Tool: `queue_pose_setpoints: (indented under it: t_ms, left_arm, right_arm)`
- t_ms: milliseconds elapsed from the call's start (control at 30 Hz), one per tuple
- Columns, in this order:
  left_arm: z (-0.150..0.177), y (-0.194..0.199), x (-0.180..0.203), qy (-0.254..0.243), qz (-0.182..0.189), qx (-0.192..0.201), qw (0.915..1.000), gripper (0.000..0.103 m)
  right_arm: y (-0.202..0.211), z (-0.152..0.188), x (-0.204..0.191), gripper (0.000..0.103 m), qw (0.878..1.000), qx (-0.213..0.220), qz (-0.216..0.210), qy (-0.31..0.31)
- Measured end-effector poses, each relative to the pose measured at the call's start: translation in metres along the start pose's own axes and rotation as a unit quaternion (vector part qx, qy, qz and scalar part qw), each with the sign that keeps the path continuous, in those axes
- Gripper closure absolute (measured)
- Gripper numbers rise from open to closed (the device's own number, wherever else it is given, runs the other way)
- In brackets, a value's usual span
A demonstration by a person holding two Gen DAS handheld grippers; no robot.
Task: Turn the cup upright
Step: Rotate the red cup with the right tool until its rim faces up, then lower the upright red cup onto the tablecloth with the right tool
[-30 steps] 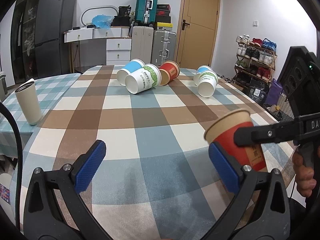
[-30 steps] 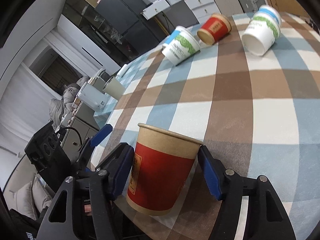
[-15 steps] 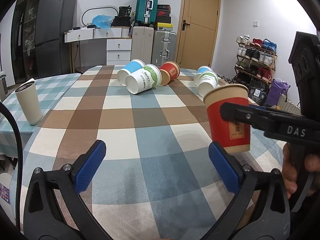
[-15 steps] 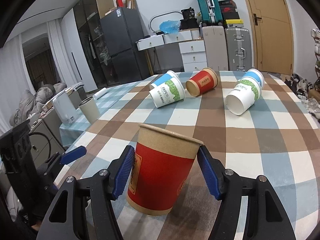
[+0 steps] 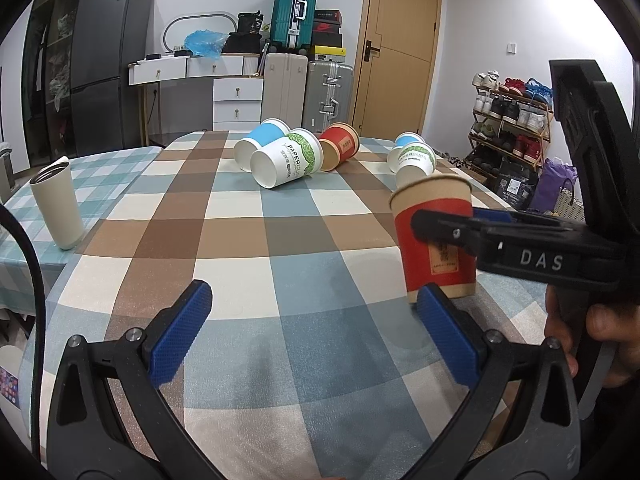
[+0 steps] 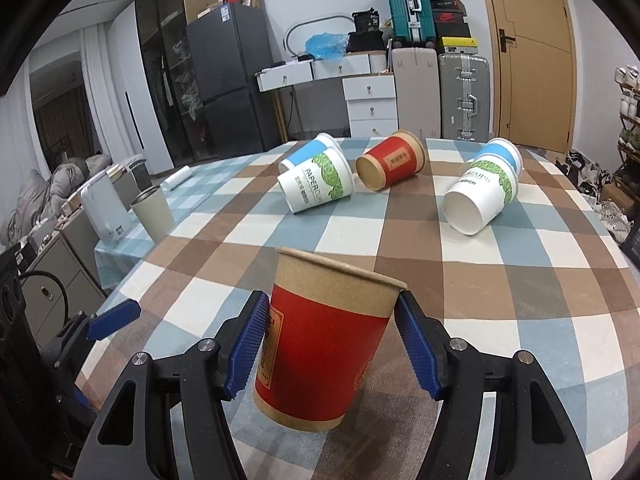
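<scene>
Checked tablecloth (image 6: 500,288) bears toppled cups; right tool (image 6: 328,344) clamps upright red cup (image 6: 320,360), left tool (image 5: 312,340) spread apart.

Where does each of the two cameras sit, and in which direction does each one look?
Left wrist: sits on the left gripper, looks forward over the checked table toward the door; its own open blue fingers show, plus the right gripper and the person's hand.
Right wrist: sits on the right gripper, looks along its fingers at the red cup gripped between them; the left gripper shows at lower left.
Shared: the red cup, the five cups lying on their sides, the beige tumbler.
</scene>
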State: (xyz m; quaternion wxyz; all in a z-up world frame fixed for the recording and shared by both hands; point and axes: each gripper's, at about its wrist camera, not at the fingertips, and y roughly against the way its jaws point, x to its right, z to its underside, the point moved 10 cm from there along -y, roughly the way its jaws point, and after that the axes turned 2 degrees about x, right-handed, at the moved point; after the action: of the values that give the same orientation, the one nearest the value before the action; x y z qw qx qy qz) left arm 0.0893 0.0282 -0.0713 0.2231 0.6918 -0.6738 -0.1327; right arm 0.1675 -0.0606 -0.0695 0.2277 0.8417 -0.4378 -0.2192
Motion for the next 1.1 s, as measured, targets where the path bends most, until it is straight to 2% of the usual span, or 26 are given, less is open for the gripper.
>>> queue_pose_setpoints:
  t_ms: [533, 700, 900, 1100]
  left_arm:
    - [0.0, -0.001, -0.001, -0.001, 0.0, 0.0, 1.0, 0.0]
    - [0.0, -0.001, -0.001, 0.001, 0.0, 0.0, 1.0, 0.0]
    - [0.0, -0.001, -0.001, 0.001, 0.0, 0.0, 1.0, 0.0]
    - [0.0, -0.001, -0.001, 0.001, 0.0, 0.0, 1.0, 0.0]
  right_arm:
    - [0.033, 0.023, -0.019, 0.041, 0.997, -0.012, -0.033, 0.073]
    - [0.039, 0.028, -0.021, 0.042, 0.996, 0.007, -0.032, 0.085]
    - [0.034, 0.017, -0.018, 0.042, 0.996, 0.032, -0.017, 0.08]
    - [0.025, 0.017, -0.018, 0.042, 0.996, 0.027, -0.002, 0.083]
